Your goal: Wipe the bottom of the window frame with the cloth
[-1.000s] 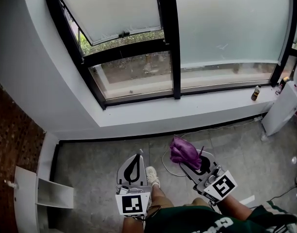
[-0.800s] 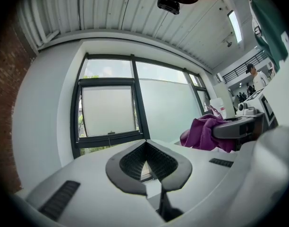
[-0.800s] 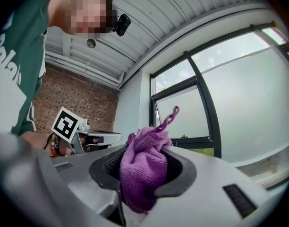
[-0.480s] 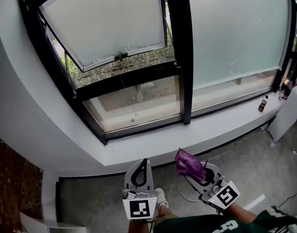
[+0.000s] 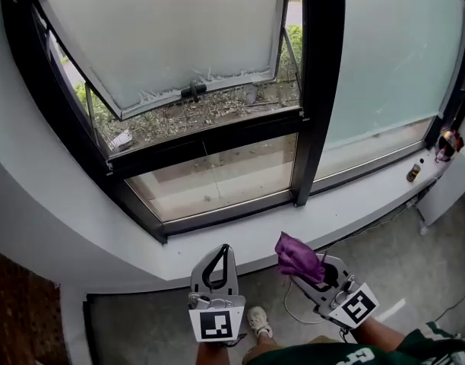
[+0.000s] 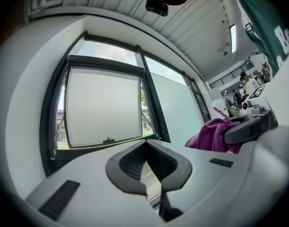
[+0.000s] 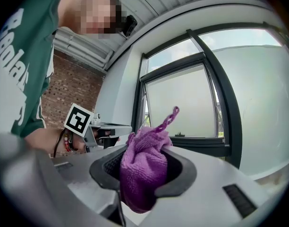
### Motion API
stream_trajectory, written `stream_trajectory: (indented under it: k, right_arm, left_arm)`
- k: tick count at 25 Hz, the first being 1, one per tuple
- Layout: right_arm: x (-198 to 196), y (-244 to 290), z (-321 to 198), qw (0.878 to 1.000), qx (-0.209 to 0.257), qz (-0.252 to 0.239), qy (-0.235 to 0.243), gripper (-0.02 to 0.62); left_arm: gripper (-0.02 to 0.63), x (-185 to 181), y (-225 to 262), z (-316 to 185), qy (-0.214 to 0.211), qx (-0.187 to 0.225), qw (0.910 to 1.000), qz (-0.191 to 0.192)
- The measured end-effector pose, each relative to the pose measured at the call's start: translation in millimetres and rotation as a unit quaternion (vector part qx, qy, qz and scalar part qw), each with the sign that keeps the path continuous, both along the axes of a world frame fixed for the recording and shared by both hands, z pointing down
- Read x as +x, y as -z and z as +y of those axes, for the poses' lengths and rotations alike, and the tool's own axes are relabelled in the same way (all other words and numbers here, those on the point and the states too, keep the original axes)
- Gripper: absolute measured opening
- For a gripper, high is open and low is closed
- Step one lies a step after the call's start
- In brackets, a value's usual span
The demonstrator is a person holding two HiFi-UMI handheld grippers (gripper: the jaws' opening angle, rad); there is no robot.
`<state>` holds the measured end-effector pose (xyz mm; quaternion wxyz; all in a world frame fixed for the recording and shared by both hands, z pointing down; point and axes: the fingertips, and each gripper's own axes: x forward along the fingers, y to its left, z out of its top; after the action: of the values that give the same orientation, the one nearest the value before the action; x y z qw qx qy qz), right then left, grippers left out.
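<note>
Jaws clamped on cloth (image 5: 297, 255), wiping not begun

The right gripper (image 5: 308, 268) is held clenched on the single purple cloth; the left gripper (image 5: 224, 251) is closed on nothing. Both grippers have been carried forward to the white sill (image 5: 369, 192) within the last second. The bottom of the window frame (image 5: 217, 217), just beyond, is not yet touched

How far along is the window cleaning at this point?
Done: the purple cloth is picked up and clamped in the right gripper's jaws. In hand: it is held near the sill, apart from the window frame's bottom rail. Left: all the wiping. The left gripper is shut and empty.
</note>
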<state>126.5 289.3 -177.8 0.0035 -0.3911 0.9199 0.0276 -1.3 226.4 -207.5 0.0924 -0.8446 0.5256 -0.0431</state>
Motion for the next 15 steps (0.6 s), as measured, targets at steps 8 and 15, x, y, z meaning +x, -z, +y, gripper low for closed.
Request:
stream_trajectory:
  k: [8,15]
  right_arm:
    - [-23.8,-18.9,-54.5,1.0,-0.001,0.01,0.003,0.151]
    - [-57.1,-29.7,-115.8,0.999,-0.025,0.008,-0.021,0.152]
  left_arm:
    - [0.006,-41.2,-30.1,-46.1,0.015,-0.011,0.9998,0.002]
    - [0.006,-67.5,-53.9,-100.7,-0.005,-0.053,0.9986,0.007]
